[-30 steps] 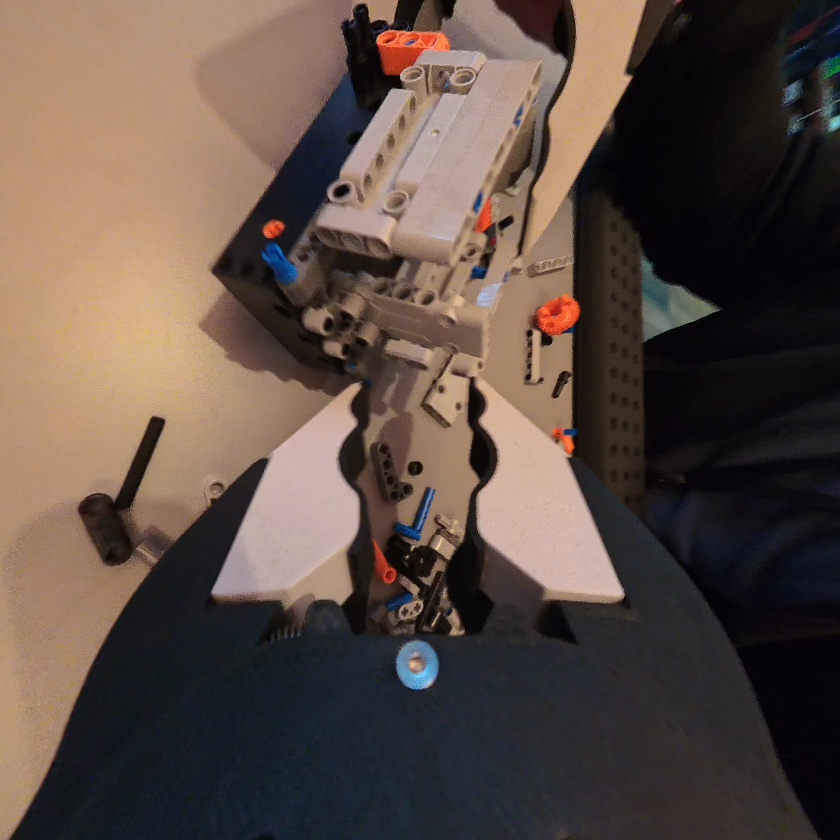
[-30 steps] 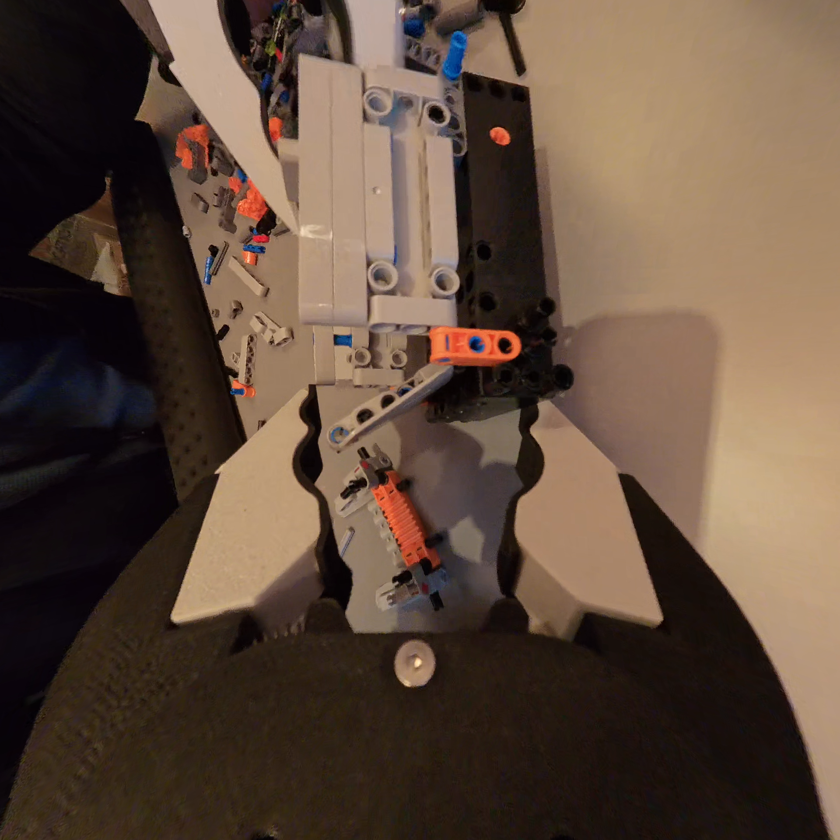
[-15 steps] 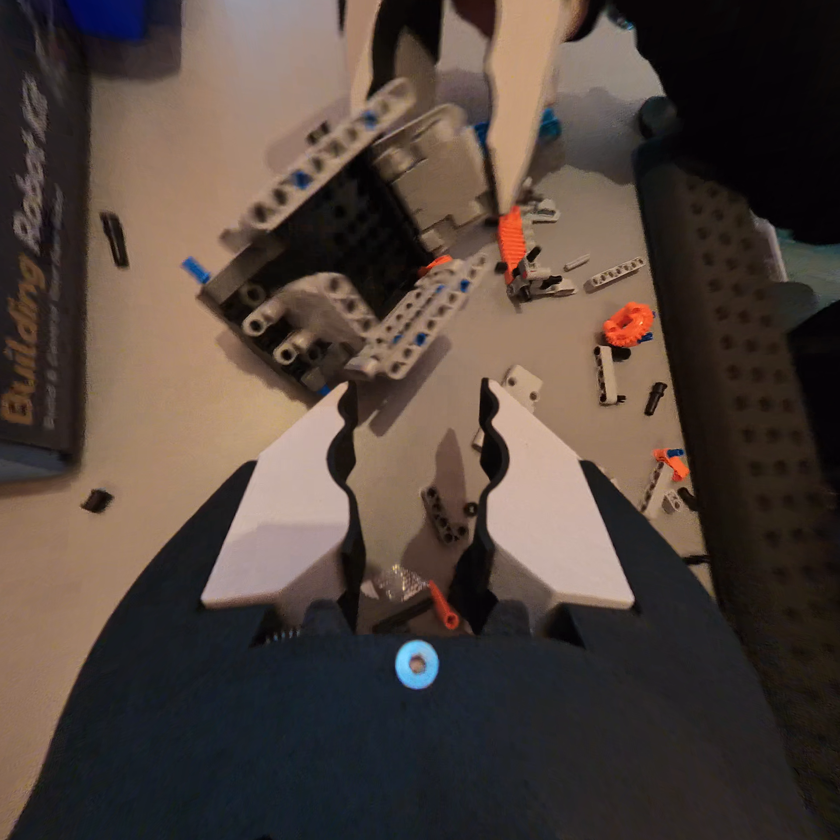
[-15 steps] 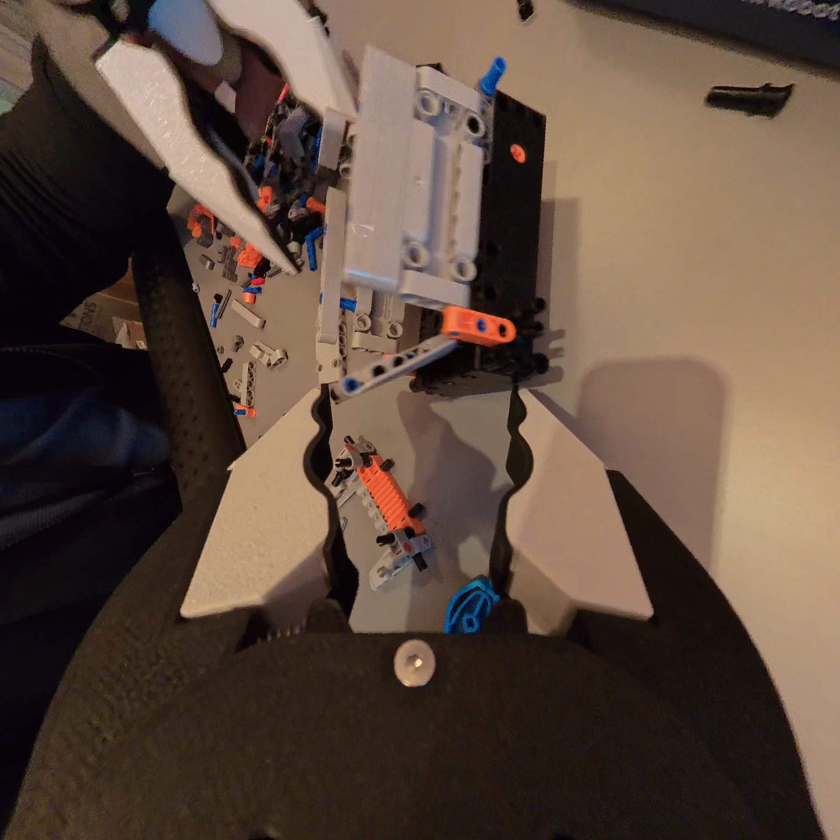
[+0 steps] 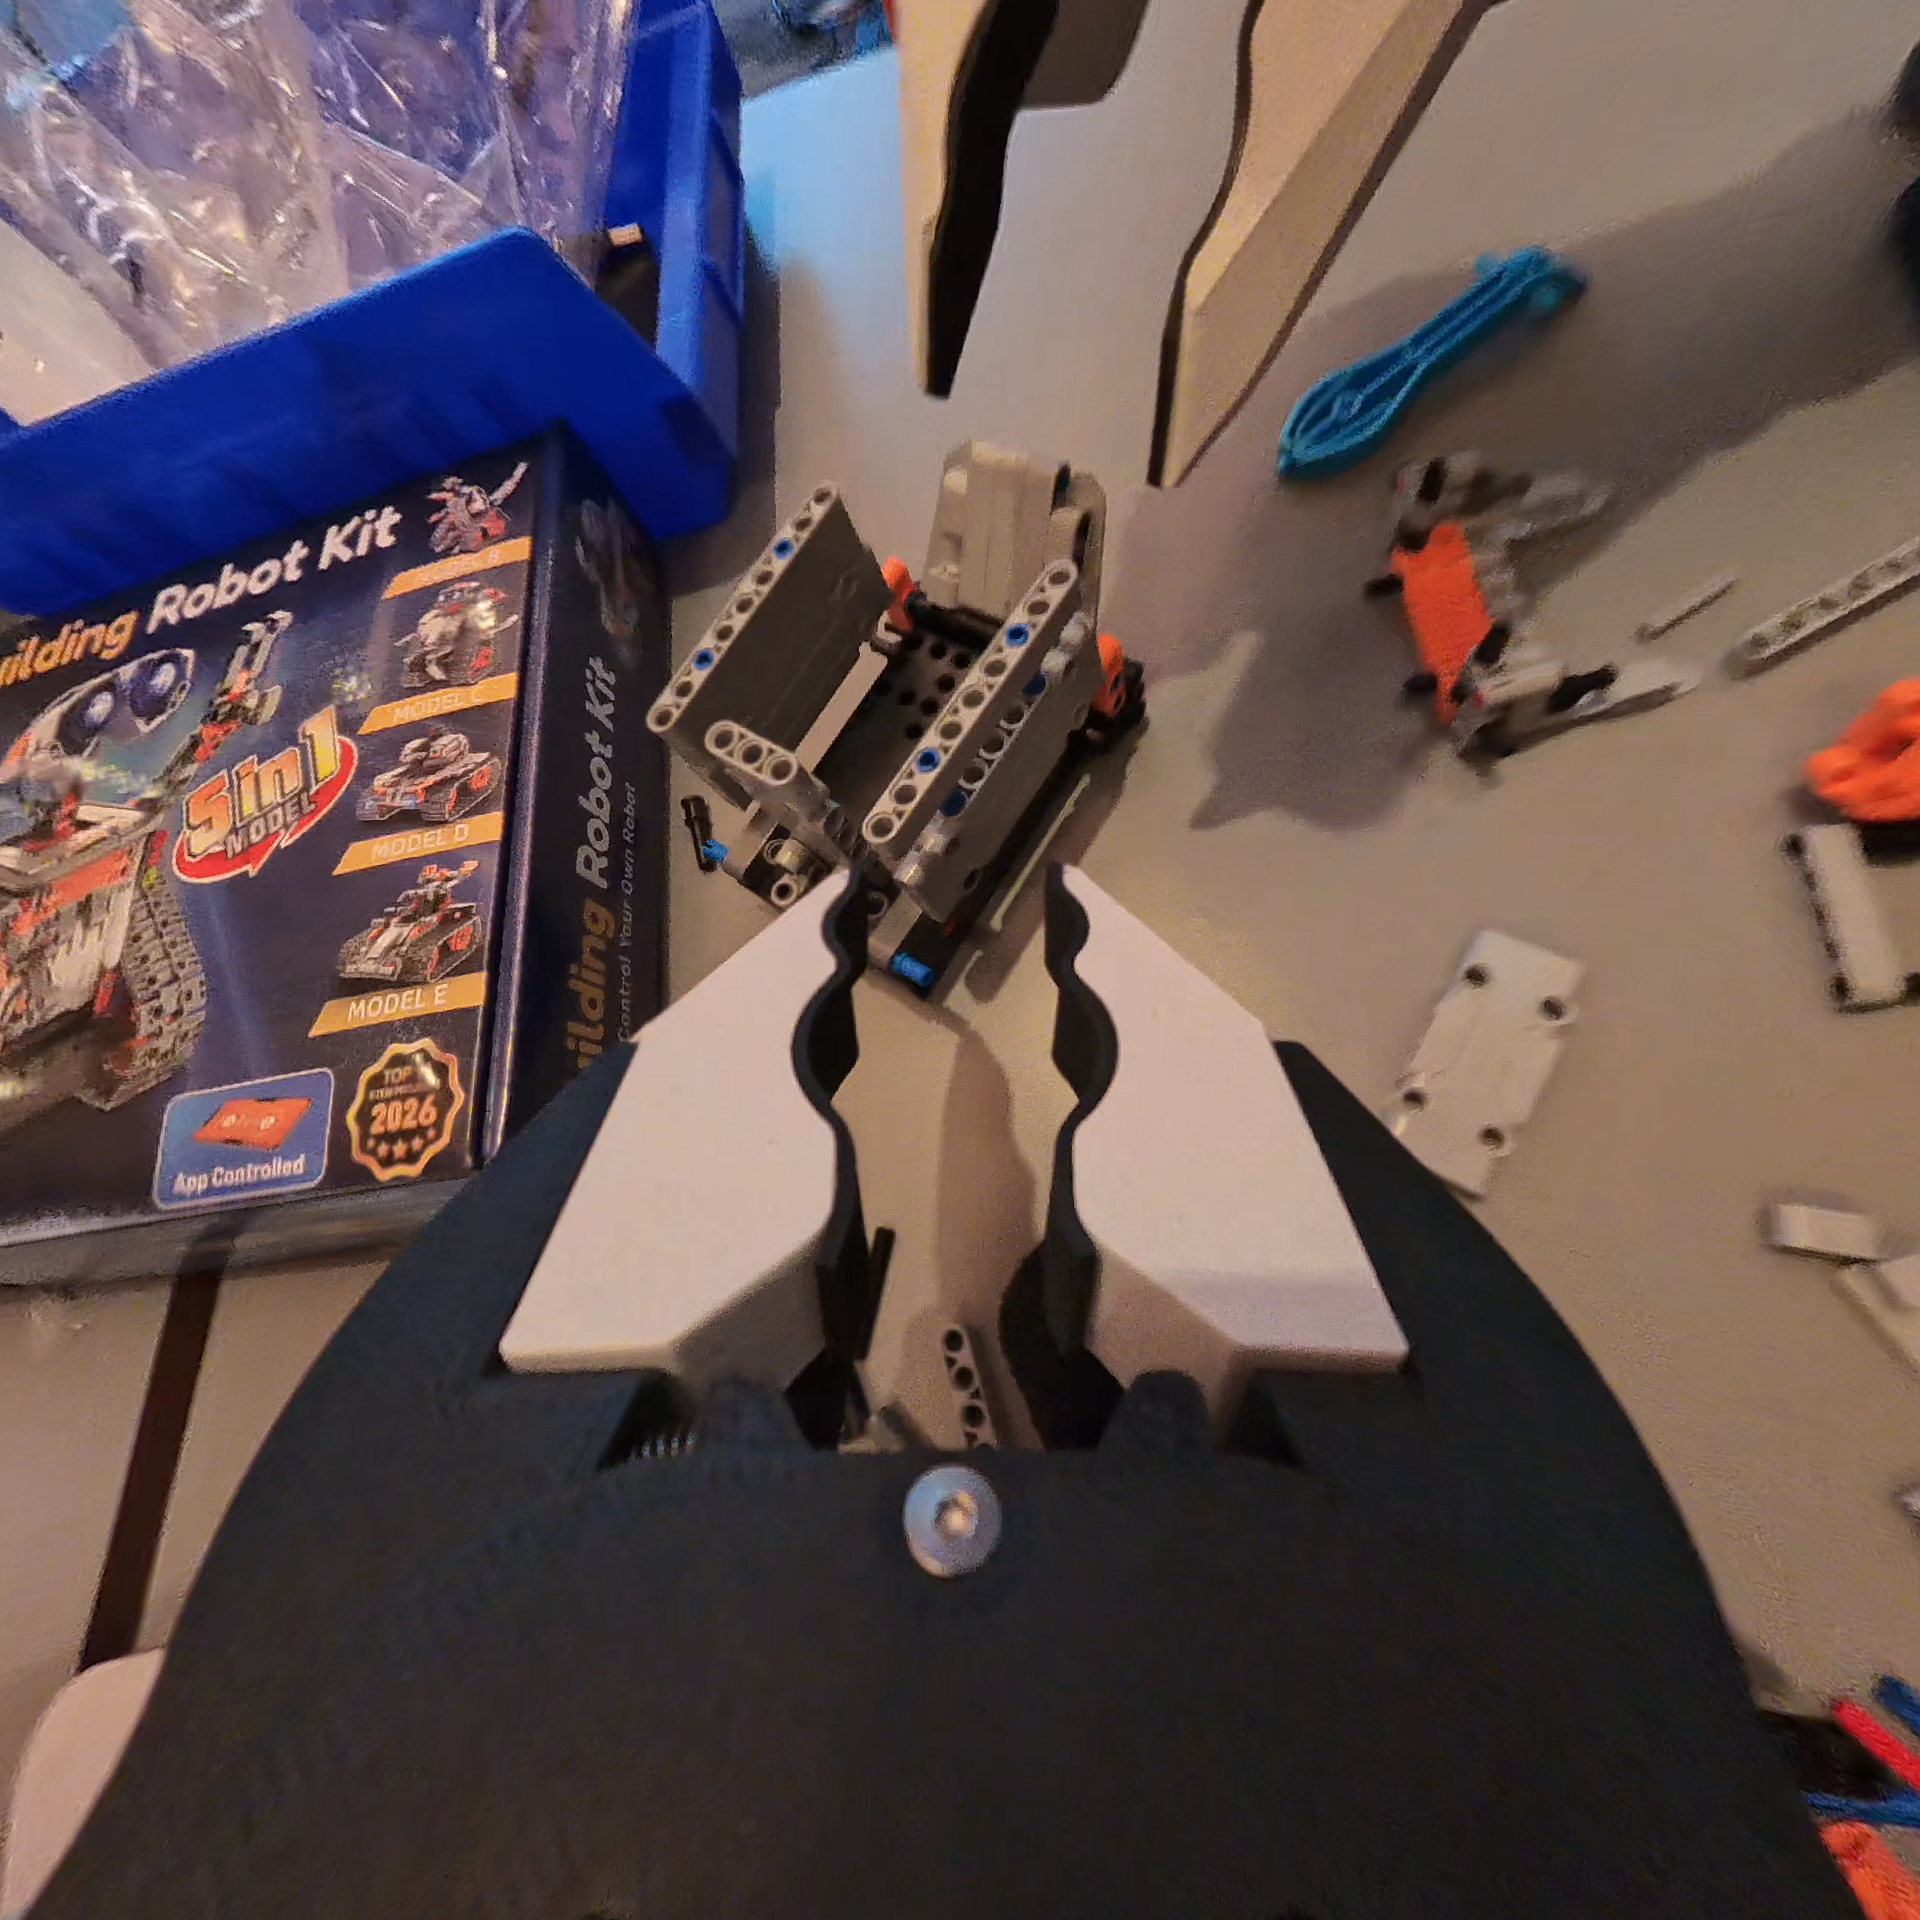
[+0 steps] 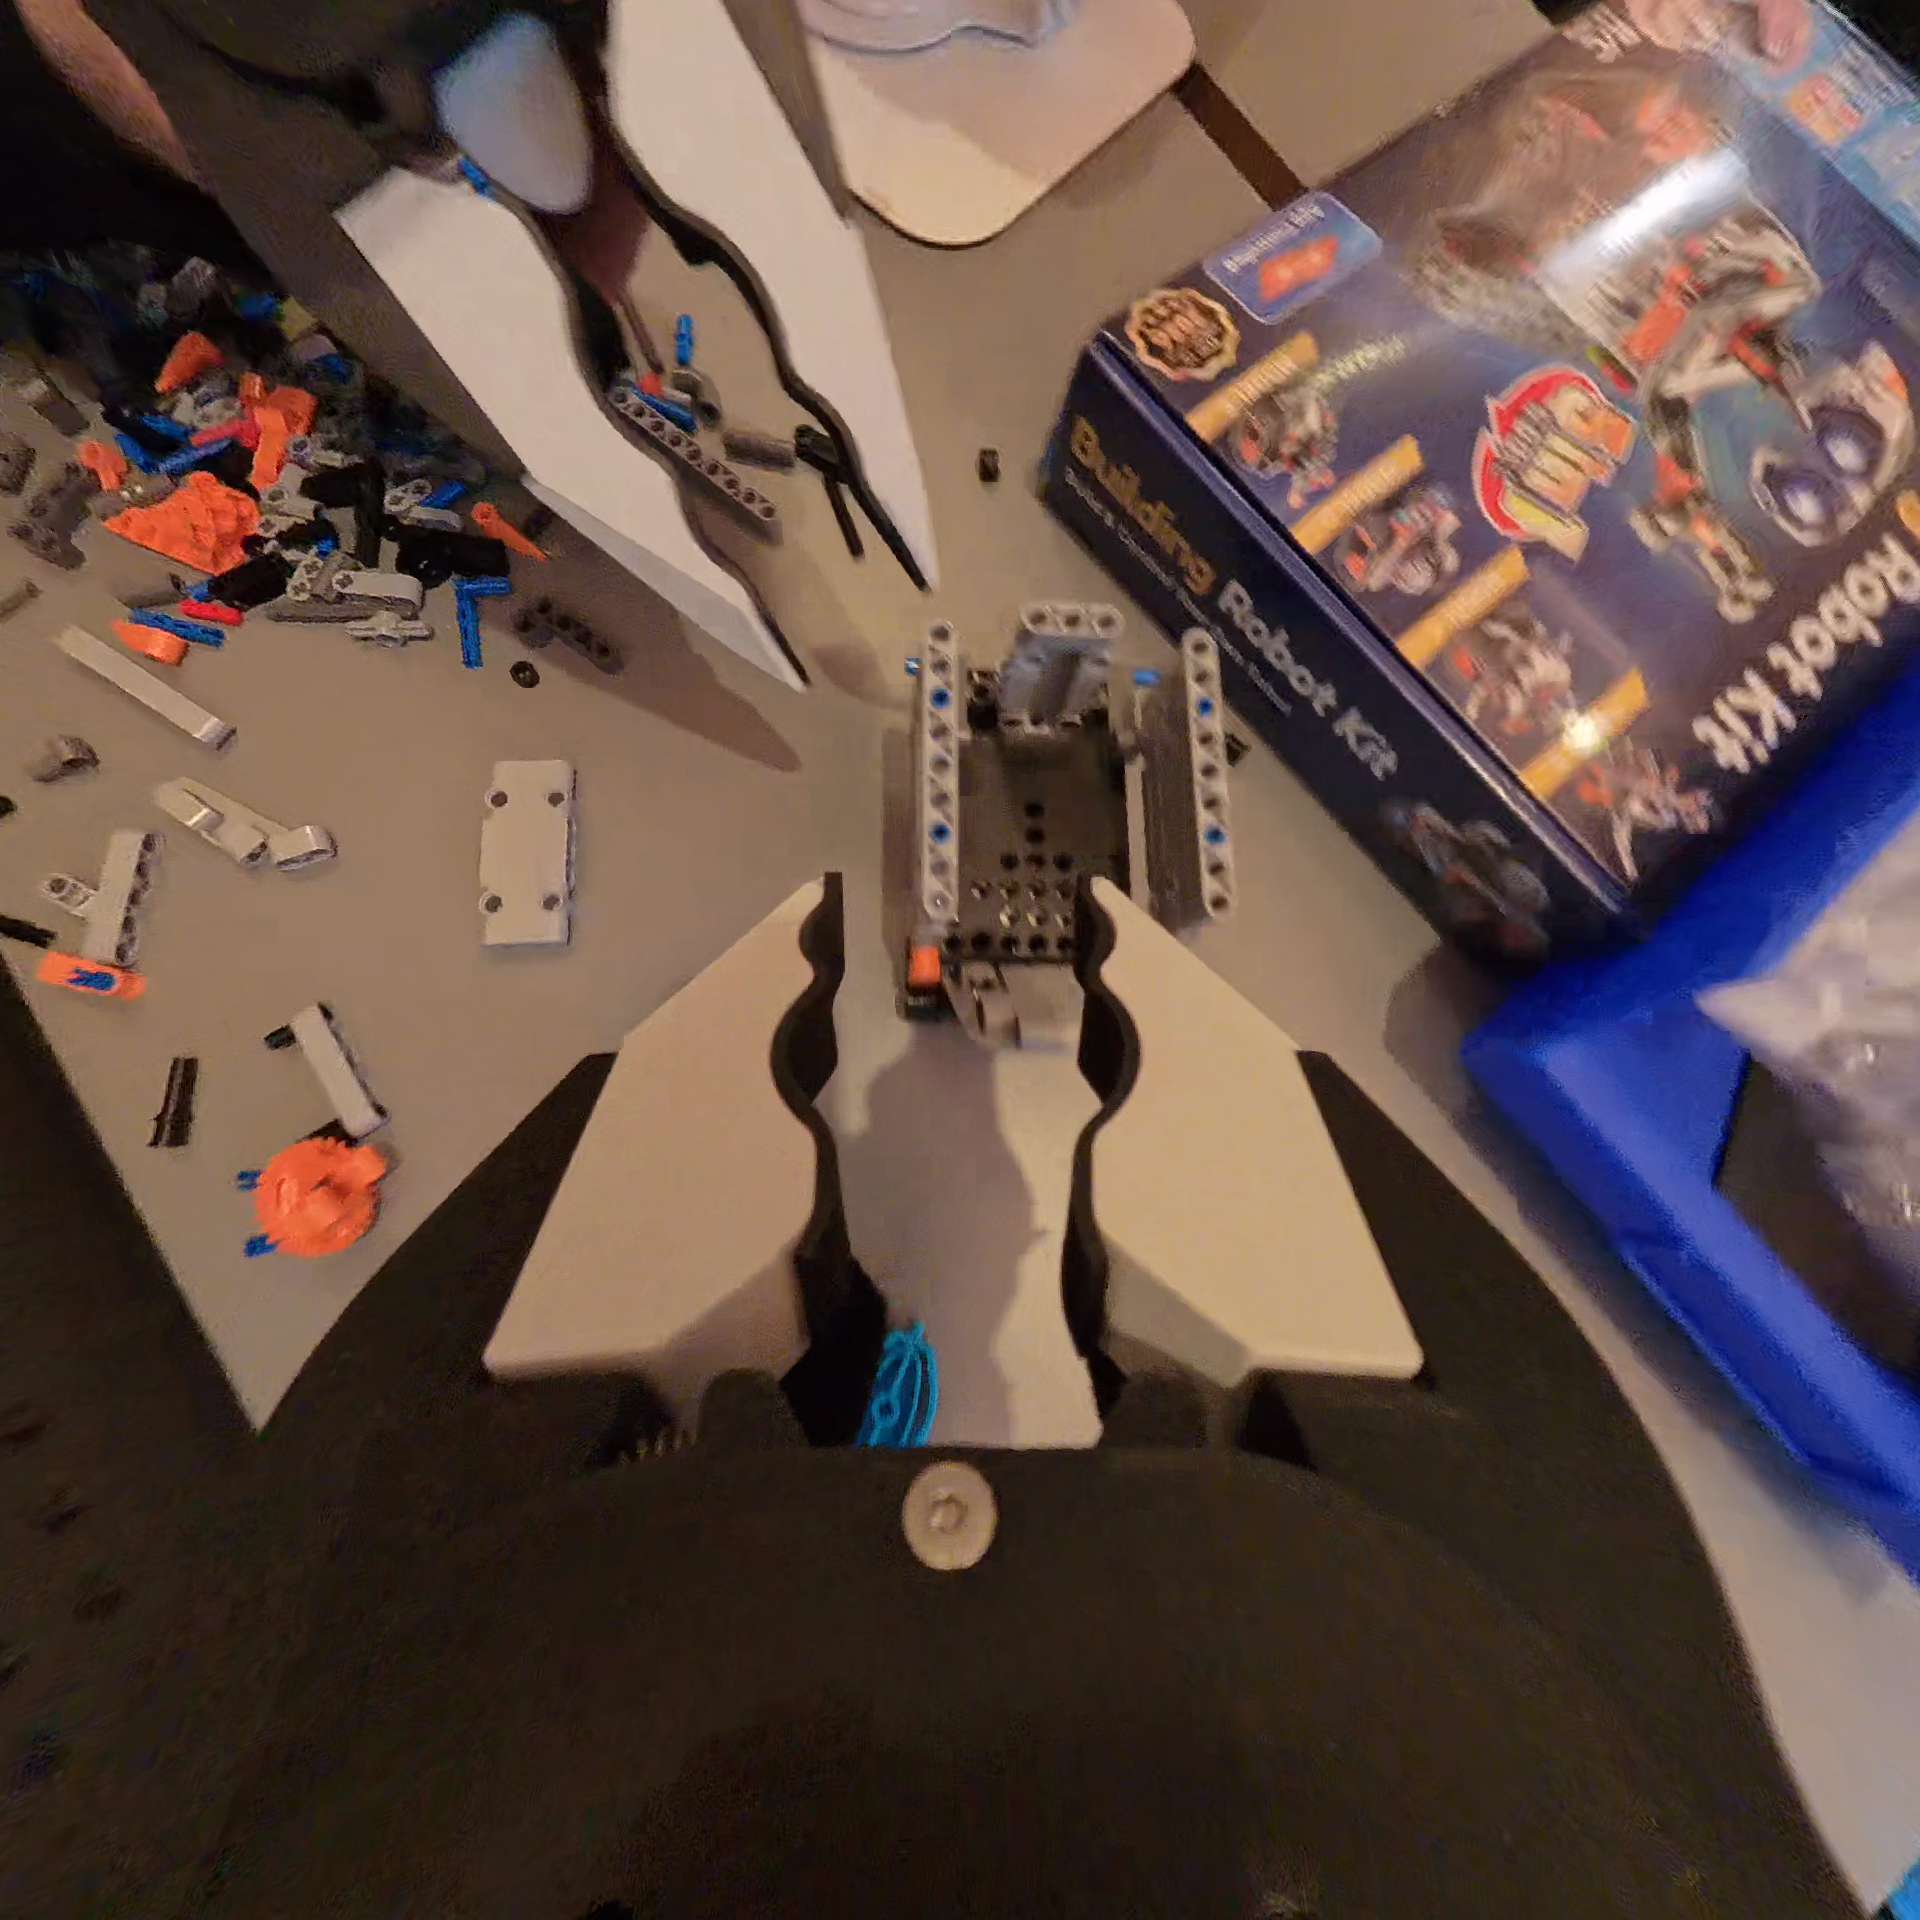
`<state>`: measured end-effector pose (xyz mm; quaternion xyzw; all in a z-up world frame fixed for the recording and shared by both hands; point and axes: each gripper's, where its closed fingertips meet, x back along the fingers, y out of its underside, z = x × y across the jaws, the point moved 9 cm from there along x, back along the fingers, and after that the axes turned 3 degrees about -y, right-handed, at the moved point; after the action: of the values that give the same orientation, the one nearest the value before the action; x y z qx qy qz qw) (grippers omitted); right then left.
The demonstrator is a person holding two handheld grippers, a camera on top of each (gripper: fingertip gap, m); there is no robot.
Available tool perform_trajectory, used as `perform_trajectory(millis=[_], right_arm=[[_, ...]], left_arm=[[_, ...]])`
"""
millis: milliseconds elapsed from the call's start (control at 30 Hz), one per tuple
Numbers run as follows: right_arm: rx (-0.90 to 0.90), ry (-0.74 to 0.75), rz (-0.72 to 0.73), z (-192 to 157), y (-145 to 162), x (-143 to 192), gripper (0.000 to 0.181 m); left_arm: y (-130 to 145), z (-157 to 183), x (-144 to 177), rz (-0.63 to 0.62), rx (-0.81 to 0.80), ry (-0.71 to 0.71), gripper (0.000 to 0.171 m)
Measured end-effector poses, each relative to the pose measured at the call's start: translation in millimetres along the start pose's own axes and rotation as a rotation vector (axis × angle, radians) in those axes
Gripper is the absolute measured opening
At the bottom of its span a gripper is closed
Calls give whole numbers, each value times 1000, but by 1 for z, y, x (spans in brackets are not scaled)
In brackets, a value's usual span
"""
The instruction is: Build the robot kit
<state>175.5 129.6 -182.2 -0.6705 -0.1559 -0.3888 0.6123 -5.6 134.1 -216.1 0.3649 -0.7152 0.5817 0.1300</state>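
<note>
A grey and black building-block model (image 5: 914, 727) with two grey perforated side beams stands on the grey table. It also shows in the right wrist view (image 6: 1039, 810). My left gripper (image 5: 951, 894) is open and empty, its tips just short of the model's near end. My right gripper (image 6: 966, 904) is open and empty, its tips at either side of the model's near end, where an orange piece (image 6: 920, 961) sits. Each gripper shows in the other's view, hovering beyond the model: the right (image 5: 1091, 208), the left (image 6: 675, 416).
A printed dark-blue kit box (image 5: 312, 831) (image 6: 1507, 520) and a blue bin (image 5: 416, 364) (image 6: 1714, 1143) holding clear bags lie beside the model. Loose parts are scattered: a pile (image 6: 260, 520), a grey plate (image 6: 527, 852), an orange gear (image 6: 317, 1195), an orange-grey subassembly (image 5: 1475, 644), a blue band (image 5: 1423, 353). Left tips to right tips: about 8 cm. The grey plate (image 6: 527, 852) lies around 10 cm away from my left fingertips. Seen from the left wrist view (image 5: 1472, 1044) as well.
Both grippers have pulled back and up from the model. The model, earlier close up between them, now stands smaller on the table. The box and bin have come into view.
</note>
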Motion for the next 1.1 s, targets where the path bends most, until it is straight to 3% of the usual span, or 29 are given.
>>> perform_trajectory(millis=[67,267,367,567,800,1100], right_arm=[[59,0,-25,-7,-10,-19,43],[67,-65,-59,5,-14,-57,6],[87,-150,-34,2,-11,-54,5],[63,-301,34,1,0,-45,5],[119,-254,16,-8,-7,-41,5],[168,-232,-116,-15,-10,-44,5]], left_arm=[[5,-2,-10,-35,2,-4,31],[15,-3,-20,-10,122,47,35],[17,-2,-25,4,147,87,35],[14,15,-29,18,129,172,18],[12,23,-34,8,153,154,14],[7,29,-36,-17,121,118,13]])
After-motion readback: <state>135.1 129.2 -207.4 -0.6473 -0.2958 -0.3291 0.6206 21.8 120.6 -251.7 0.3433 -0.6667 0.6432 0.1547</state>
